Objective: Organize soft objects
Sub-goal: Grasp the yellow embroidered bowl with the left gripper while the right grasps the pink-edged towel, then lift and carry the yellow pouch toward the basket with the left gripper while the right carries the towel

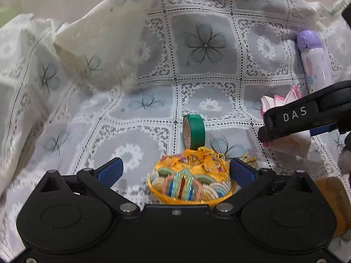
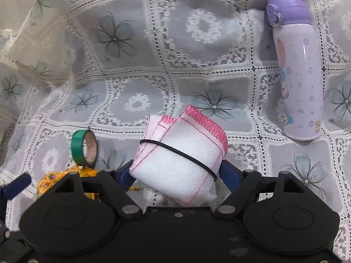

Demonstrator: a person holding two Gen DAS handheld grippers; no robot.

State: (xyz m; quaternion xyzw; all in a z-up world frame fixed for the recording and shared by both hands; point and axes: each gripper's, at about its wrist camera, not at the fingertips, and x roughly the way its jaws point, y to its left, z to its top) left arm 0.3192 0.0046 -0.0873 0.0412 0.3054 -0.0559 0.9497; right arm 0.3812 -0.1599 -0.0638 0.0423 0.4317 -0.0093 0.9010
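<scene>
A yellow embroidered pouch [image 1: 190, 179] lies on the lace tablecloth between the fingers of my left gripper [image 1: 175, 164]. The right pad touches it and the left pad stands well clear, so this gripper is open. A rolled white cloth with pink stitched edges and a black band around it [image 2: 182, 153] sits tilted between the blue pads of my right gripper [image 2: 175, 171], which press on both its sides. From the left wrist view, the right gripper's black finger [image 1: 296, 118] covers most of that cloth [image 1: 276, 100]. The pouch [image 2: 50, 179] shows at lower left in the right wrist view.
A green tape roll [image 1: 195, 131] stands on edge just beyond the pouch. A lilac bottle [image 2: 300, 72] lies on the cloth at the right. The tablecloth [image 1: 206, 43] is bunched up in a fold at back left [image 1: 87, 43]. An orange-brown ribbed thing [image 1: 333, 197] shows at the right edge.
</scene>
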